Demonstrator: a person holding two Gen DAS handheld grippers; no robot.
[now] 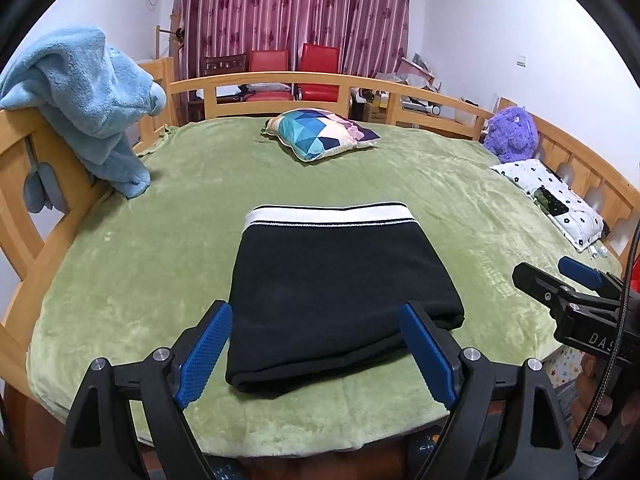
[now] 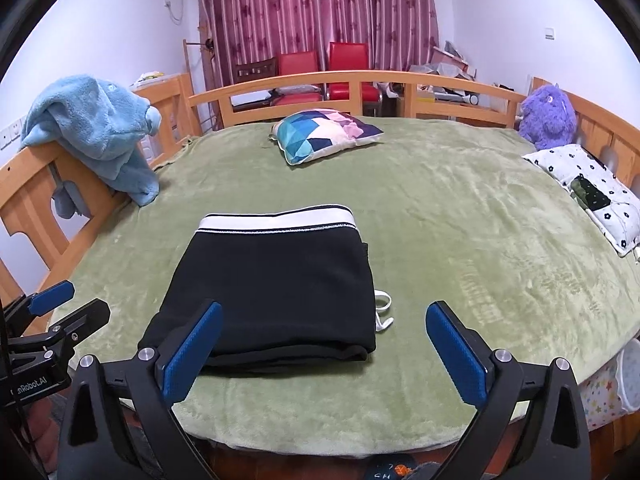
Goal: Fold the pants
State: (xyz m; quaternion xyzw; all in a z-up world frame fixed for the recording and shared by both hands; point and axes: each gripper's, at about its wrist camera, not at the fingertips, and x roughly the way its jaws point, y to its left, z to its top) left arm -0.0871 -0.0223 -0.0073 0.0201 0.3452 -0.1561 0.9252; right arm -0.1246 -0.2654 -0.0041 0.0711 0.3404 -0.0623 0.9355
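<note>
One pair of black pants (image 1: pixel 340 296) is lying folded into a compact rectangle on the green bed (image 1: pixel 160 220), its white waistband at the far edge and a white drawstring (image 2: pixel 383 312) sticking out at its right side. Two grippers are hovering at the near edge. The left gripper (image 1: pixel 316 356) is spreading wide, its blue pads flanking the pants' near fold without touching. The right gripper (image 2: pixel 324 356) is also gaping wide, empty, the pants sitting just beyond its left pad. Farther off are lying one colourful pillow (image 1: pixel 320 134), one floral pillow (image 1: pixel 552 200), one purple plush (image 1: pixel 512 134) and one blue blanket (image 1: pixel 92 96) draped over the rail.
</note>
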